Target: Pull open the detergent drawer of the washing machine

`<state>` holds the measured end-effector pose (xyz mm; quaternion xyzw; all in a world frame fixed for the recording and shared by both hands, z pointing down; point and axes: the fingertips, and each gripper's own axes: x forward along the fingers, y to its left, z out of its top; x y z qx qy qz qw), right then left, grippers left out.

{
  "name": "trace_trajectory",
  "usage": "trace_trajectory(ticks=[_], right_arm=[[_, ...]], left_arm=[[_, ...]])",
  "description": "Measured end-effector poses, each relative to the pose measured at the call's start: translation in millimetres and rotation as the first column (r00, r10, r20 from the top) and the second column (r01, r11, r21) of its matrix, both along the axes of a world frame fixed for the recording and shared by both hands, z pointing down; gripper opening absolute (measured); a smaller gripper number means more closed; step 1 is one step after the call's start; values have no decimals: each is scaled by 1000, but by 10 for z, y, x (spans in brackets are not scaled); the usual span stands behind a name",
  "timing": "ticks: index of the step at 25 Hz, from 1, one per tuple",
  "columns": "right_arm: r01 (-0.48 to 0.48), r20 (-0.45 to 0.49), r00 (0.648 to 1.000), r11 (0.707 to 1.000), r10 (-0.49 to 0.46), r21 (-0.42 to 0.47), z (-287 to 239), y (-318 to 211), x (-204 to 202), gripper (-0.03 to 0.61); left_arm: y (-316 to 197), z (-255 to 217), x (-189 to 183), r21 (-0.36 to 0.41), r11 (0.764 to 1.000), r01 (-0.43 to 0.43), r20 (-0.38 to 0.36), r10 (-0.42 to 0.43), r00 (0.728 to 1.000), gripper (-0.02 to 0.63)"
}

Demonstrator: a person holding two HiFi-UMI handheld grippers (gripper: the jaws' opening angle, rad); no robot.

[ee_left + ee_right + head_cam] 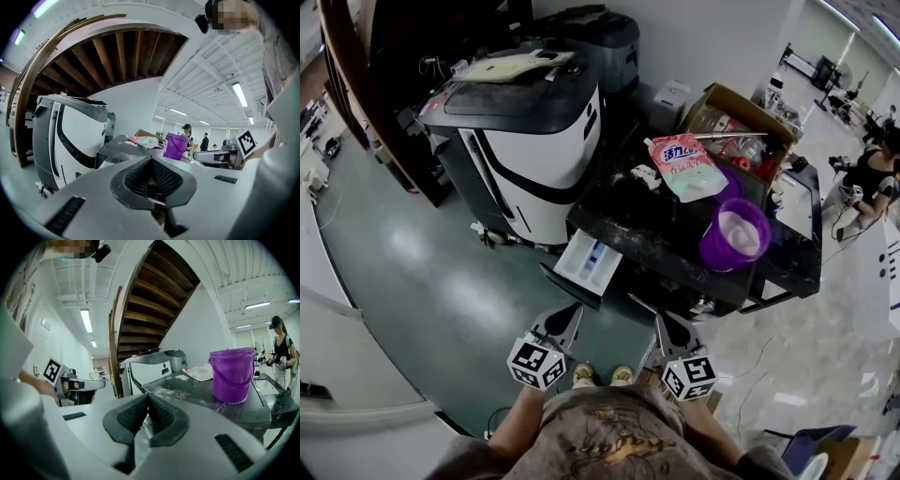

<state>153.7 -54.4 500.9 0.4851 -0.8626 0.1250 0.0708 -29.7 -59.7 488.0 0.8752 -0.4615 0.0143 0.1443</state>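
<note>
Head view: the detergent drawer [588, 260] is seen just left of ctr of the frame. It is already pulled out from the front of the washing machine [656, 234], at that machine's left end as pictured. The drawer is white, its compartments are open to above, and a blue part is seen inside.

The machine's dark, dusty top fills the ctr-right of the frame. A pink-and-green detergent pouch [686, 167] is laid flat on it, and a purple bucket [736, 234] is stood on it, lower right of the pouch. A cardboard box [741, 117] is placed behind, in the upper right. A big white-and-black machine [534, 131] is stood in the upper left, on the green floor [422, 281].

The left gripper [575, 309] is held at bottom ctr, below the drawer, near it but apart. Its tip is pointed up-frame twd. the drawer's near end. In the left gripper view its jaws are seen closed together, pad against pad, w/ nothing btw. them.

The right gripper [664, 319] is held beside it, further right in the frame, in front of the machine and apart from it. In the right gripper view its jaws are also seen pressed together at the tips, w/ nothing held.

The person's shoes [600, 376] are seen btw. the two grippers, near the bottom edge.
</note>
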Motion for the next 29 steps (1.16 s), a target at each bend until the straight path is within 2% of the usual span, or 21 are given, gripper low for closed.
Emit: trace_trajectory(ticks=[9,29], right_arm=[[-10,5,1000,1000,10,-5,5,-23,122,2],[-20,10,1000,1000,20,-9,14,-91,219,3]], left_arm=[[-50,-13,53,-22,999,30,-45,-31,999,21],[-121,22,30,-45,997,57,-57,-60,997,21]])
